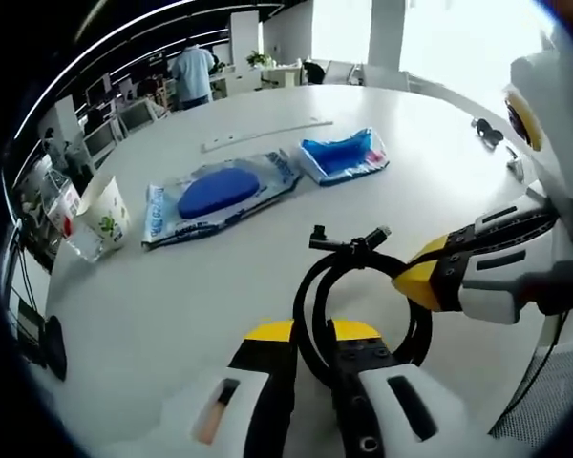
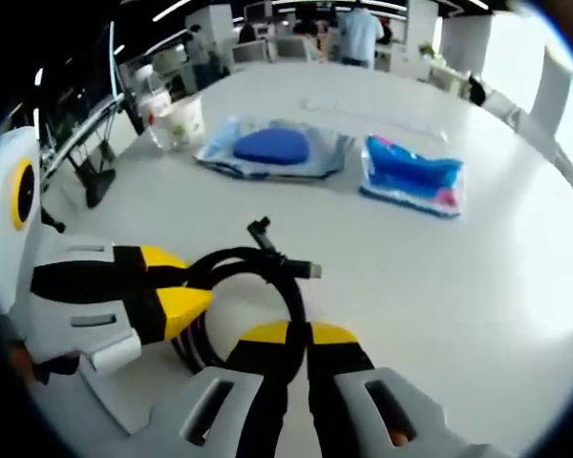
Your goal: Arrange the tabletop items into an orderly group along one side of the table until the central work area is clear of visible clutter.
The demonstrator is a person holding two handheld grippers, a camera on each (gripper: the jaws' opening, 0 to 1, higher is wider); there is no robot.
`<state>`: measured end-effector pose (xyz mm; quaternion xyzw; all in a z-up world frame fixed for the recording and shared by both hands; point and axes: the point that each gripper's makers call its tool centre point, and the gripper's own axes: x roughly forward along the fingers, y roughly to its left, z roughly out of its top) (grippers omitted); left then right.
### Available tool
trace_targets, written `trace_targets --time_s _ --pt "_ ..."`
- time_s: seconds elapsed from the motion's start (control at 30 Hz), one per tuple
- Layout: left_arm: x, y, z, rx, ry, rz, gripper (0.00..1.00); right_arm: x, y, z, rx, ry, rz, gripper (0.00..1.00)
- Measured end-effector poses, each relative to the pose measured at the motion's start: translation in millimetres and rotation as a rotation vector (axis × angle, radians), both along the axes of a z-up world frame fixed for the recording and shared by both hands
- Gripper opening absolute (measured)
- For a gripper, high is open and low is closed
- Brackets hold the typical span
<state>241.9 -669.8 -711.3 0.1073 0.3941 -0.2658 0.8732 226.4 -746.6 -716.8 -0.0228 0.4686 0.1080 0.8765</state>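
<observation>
A coiled black cable with plug ends lies on the round white table, close in front of me. My left gripper is shut on the coil's near side. My right gripper comes in from the right and pinches the coil's right side. In the right gripper view the cable loops between my right gripper, shut on it, and my left gripper, which grips it from the left. A large blue packet and a smaller blue packet lie flat further out.
A paper cup stands by a clear bottle at the table's left edge. A long white strip lies beyond the packets, and a small black item sits far right. Desks, monitors and a person stand behind the table.
</observation>
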Motion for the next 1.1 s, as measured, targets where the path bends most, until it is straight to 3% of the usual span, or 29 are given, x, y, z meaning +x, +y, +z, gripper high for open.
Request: trace_targets --time_s 0.47,1.1 --pt "31.5 -15 14.4 -0.008 -0.031 -0.031 0.10 27 -14 16.5 0.003 -0.046 -0.034 0.02" --pt "54.6 -30 11.9 -0.006 -0.020 -0.051 0.10 51 -29 13.3 0.004 -0.029 -0.063 0.02"
